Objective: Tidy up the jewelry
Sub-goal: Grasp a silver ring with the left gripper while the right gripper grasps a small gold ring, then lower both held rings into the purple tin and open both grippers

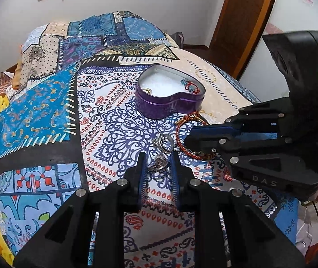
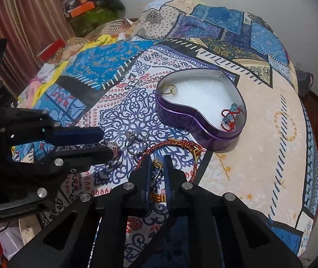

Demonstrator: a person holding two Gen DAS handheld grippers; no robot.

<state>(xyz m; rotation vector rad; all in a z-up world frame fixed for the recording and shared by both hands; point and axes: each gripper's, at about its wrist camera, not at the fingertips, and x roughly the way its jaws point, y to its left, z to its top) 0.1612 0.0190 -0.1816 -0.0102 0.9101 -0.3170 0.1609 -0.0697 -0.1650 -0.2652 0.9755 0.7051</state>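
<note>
Heart-shaped purple tin (image 2: 194, 120): open on the bed quilt (image 1: 47, 116), already holding a gold ring (image 2: 169, 89) and a red beaded bracelet (image 2: 230, 116).

Left fingers (image 1: 157, 156): parted, straddling a silver ring (image 1: 159, 164) so I can pinch it.

Right fingers (image 2: 156, 165): narrowly parted around the red cord bracelet (image 2: 176, 144), seemingly not clamped; I judge it goes into the tin next.

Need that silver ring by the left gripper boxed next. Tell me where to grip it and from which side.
Pinch the silver ring across its band, coming straight down from above: it lies tilted on the quilt, already between the left gripper fingers, with other rings close behind it.
</note>
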